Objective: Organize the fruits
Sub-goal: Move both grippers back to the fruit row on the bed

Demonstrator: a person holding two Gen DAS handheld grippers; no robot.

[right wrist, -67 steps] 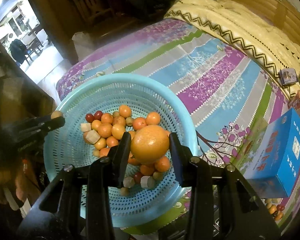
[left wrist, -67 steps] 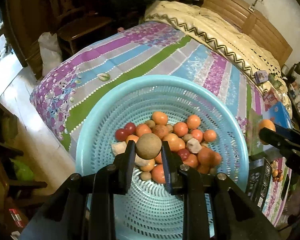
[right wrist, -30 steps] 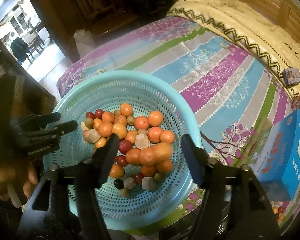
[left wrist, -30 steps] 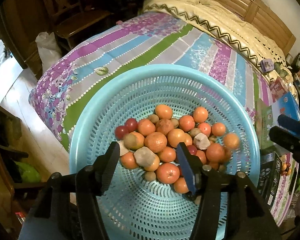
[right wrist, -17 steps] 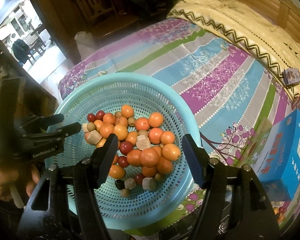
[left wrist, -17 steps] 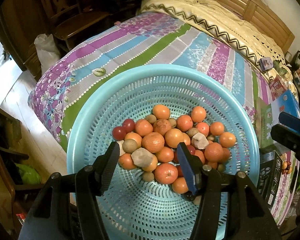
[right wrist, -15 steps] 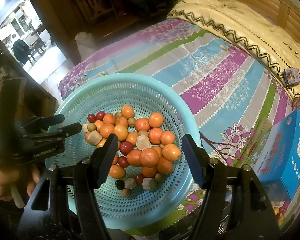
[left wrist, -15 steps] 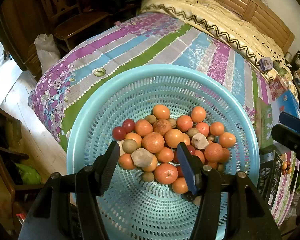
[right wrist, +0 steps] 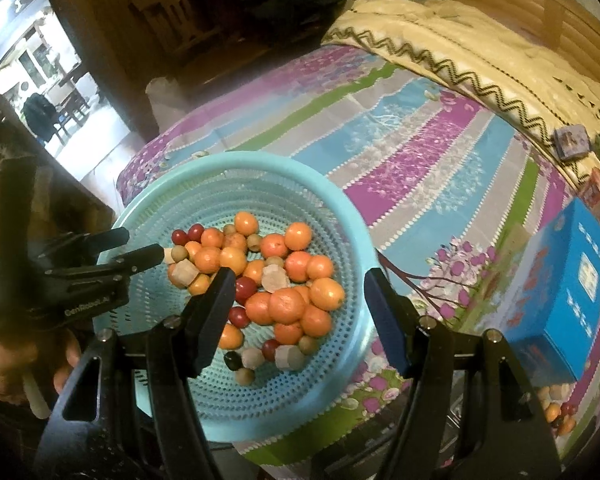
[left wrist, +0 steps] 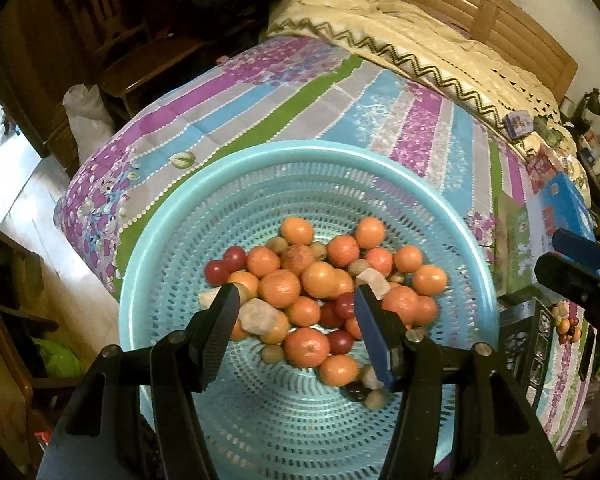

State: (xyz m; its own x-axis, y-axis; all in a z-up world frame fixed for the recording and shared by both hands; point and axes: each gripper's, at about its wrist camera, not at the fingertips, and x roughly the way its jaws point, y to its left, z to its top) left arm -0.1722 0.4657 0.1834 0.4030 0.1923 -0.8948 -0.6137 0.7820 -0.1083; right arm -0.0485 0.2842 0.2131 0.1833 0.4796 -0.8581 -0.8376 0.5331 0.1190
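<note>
A light blue perforated basket (left wrist: 300,148) (right wrist: 352,216) sits on the striped bedspread. It holds a pile of oranges (left wrist: 284,288) (right wrist: 286,304), small red fruits (left wrist: 216,272), little brown round fruits and pale cut chunks (left wrist: 258,316). My left gripper (left wrist: 296,292) hangs open above the pile with nothing between its fingers. It also shows at the basket's left rim as the left gripper (right wrist: 140,244) in the right wrist view. My right gripper (right wrist: 300,276) is open and empty over the basket's right half. Its fingertips reach in from the right edge as the right gripper (left wrist: 546,250).
A blue box (right wrist: 560,296) lies on the bedspread right of the basket. A folded cream blanket (right wrist: 460,32) lies at the far end by a wooden headboard. A dark crate (left wrist: 540,332) with fruit stands low right. Wooden chairs (left wrist: 140,60) stand beyond the bed's corner.
The left gripper let go of a brown round fruit and the right let go of a large orange; both fruits now lie in the basket. Both open grippers have since drawn back slightly.
</note>
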